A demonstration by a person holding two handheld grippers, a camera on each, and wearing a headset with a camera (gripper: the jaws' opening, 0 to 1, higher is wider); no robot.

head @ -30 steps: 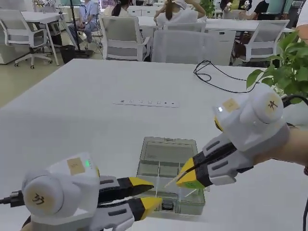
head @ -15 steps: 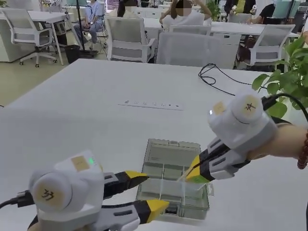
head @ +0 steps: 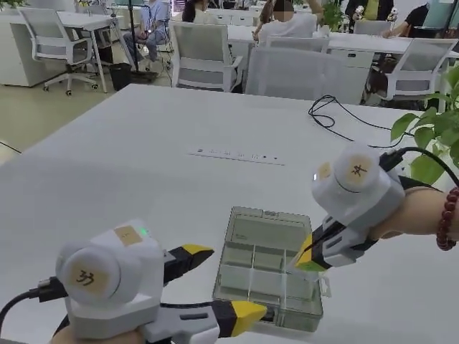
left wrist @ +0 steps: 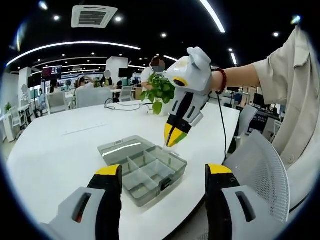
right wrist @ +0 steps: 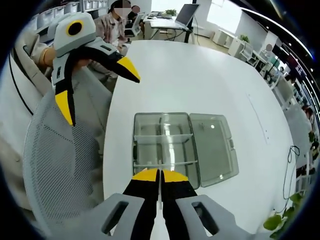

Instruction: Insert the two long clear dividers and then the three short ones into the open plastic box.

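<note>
The clear plastic box [head: 269,276] lies open on the white table [head: 143,172], its lid [head: 262,231] flat behind it and clear dividers standing inside. My right gripper [head: 305,262] hangs over the box's right side, shut on a thin clear divider [right wrist: 160,190] seen edge-on between the jaws. In the right gripper view its tips [right wrist: 160,174] sit just above the box [right wrist: 162,147]. My left gripper [head: 222,283] is open and holds nothing, just left of the box's front corner. The left gripper view has the box [left wrist: 142,162] ahead and the right gripper [left wrist: 175,136] above its far side.
A socket strip [head: 237,155] is set into the table further back, with a black cable [head: 337,118] at the far right. A green plant [head: 430,136] stands at the right edge. A grey mesh chair [right wrist: 60,165] is by the near table edge. People sit at desks behind.
My right gripper has carried the divider down and to the right, onto the box's right side. The left gripper has stayed open near the box's front left. The head camera has shifted.
</note>
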